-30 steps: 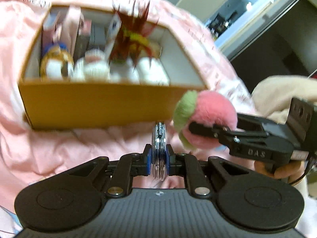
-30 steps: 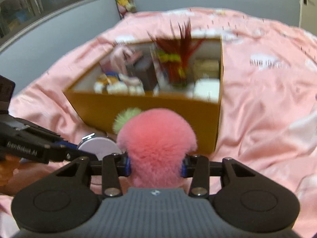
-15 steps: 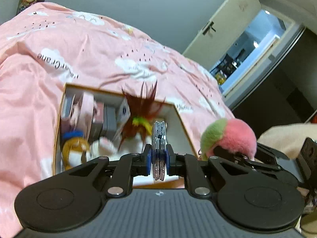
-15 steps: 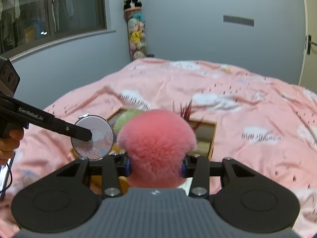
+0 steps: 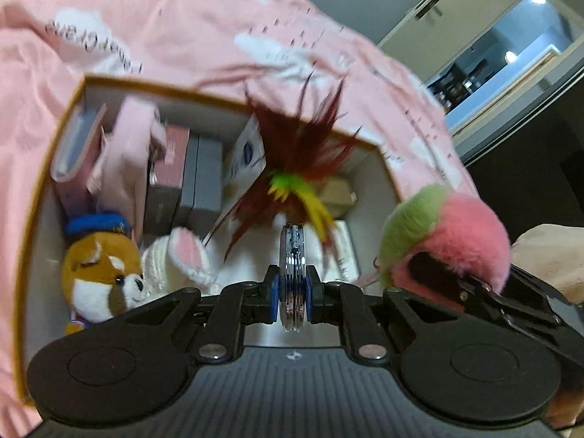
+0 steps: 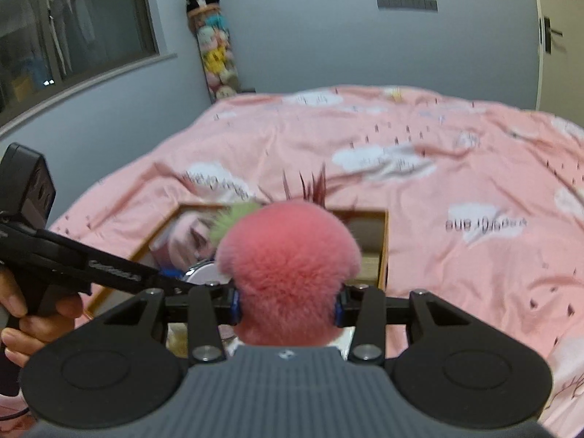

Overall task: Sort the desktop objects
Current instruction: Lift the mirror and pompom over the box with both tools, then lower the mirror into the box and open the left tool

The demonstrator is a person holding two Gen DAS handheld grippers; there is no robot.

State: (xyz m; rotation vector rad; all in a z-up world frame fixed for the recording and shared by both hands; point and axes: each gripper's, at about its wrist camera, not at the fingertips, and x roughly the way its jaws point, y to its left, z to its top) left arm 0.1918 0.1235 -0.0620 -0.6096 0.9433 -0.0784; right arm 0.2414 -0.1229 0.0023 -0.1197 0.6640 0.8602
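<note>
My left gripper (image 5: 292, 294) is shut on a round silver compact mirror (image 5: 291, 273), held edge-on above the open cardboard box (image 5: 36, 189). The box holds a fox plush (image 5: 100, 277), a white bunny plush (image 5: 182, 259), several small boxes and a dark red feather toy (image 5: 295, 153). My right gripper (image 6: 286, 308) is shut on a pink fluffy ball with a green tuft (image 6: 288, 270); in the left wrist view that pink ball (image 5: 456, 233) hangs over the box's right side. The mirror (image 6: 202, 272) also shows in the right wrist view, just left of the ball.
The box (image 6: 383, 248) rests on a pink cloud-print bedspread (image 6: 438, 168). A hand (image 6: 33, 314) grips the left tool. A column of plush toys (image 6: 213, 47) stands against the far wall, a window lies left, and a doorway (image 5: 511, 47) opens to the right.
Both grippers have risen from in front of the box and moved forward over its open top. The mirror and the pink ball came along, still gripped.
</note>
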